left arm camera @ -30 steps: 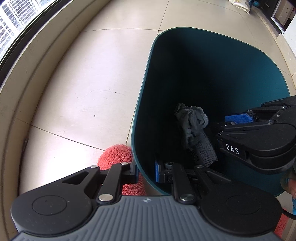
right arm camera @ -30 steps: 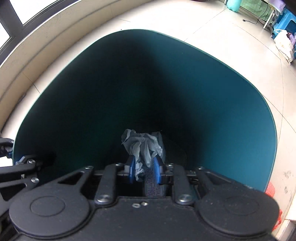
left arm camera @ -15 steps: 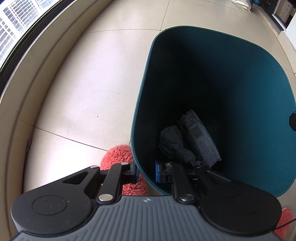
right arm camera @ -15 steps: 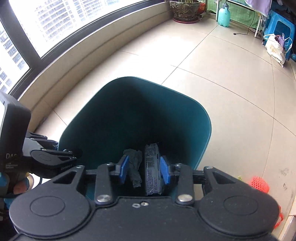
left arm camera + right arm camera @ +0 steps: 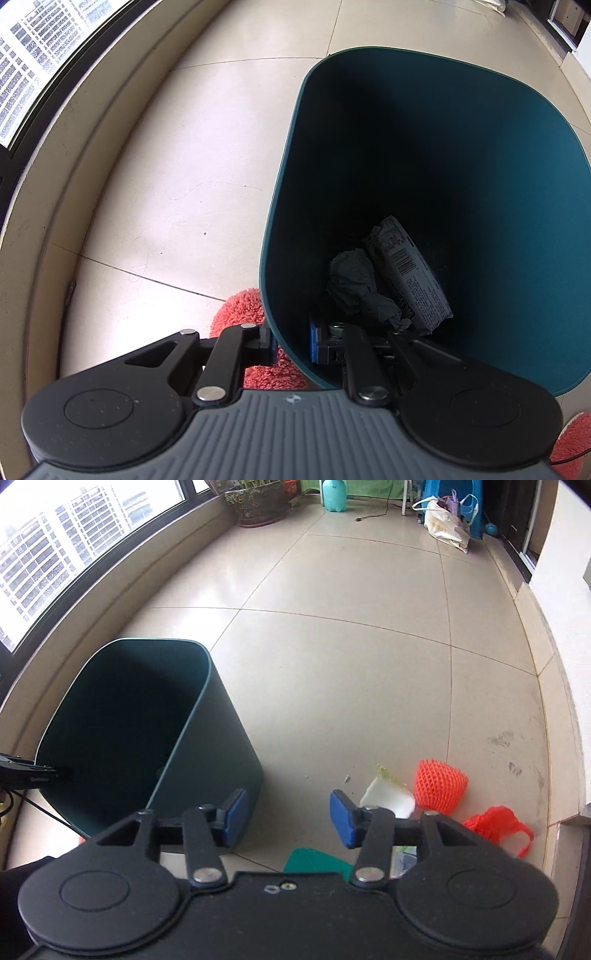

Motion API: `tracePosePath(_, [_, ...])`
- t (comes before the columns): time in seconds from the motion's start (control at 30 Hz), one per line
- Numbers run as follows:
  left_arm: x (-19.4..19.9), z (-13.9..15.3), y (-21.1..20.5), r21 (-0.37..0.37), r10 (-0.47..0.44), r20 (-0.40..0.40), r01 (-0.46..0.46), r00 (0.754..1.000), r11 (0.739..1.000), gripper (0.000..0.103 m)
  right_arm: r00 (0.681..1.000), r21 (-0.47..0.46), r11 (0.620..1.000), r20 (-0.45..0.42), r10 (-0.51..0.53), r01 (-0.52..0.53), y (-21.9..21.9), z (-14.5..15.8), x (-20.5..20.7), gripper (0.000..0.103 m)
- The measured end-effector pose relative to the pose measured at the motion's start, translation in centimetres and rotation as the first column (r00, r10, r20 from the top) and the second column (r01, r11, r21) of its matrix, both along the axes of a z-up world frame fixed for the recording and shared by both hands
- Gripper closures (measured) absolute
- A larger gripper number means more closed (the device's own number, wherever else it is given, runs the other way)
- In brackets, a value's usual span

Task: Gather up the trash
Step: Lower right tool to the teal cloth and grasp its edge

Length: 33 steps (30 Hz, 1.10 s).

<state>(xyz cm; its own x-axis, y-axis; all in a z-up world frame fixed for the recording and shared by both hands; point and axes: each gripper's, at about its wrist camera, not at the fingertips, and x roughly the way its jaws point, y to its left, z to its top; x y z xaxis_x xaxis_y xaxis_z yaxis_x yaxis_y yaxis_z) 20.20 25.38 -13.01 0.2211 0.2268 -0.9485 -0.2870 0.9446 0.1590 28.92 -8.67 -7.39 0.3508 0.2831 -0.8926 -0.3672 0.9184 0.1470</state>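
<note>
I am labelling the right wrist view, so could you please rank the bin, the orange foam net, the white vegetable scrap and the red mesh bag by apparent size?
1. bin, by far the largest.
2. orange foam net.
3. red mesh bag and white vegetable scrap look alike; the right gripper partly hides the scrap, so I leave them unranked.

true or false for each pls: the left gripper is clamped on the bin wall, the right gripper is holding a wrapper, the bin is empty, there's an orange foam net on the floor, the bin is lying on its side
The left gripper is clamped on the bin wall: true, one pad each side of the rim.
The right gripper is holding a wrapper: false, its jaws have just been opening and nothing is between them.
The bin is empty: false, a crumpled tissue and a printed wrapper lie inside.
An orange foam net is on the floor: true.
The bin is lying on its side: false, it stands upright.
</note>
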Motion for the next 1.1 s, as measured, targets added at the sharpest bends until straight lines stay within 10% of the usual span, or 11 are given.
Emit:
tracePosePath(0.63, [0.0, -0.1, 0.2, -0.008, -0.001, -0.002, 0.001, 1.0, 1.0, 0.088, 0.962, 0.038, 0.99, -0.243, -0.125, 0.138, -3.1, -17.3, -0.3, 0.008])
tracePosePath(1.1, [0.1, 0.2, 1.0, -0.044, -0.003, -0.002, 0.003, 1.0, 0.999, 0.089, 0.902, -0.057, 0.981, -0.388, -0.191, 0.184, -3.8, -26.0, -0.5, 0.007])
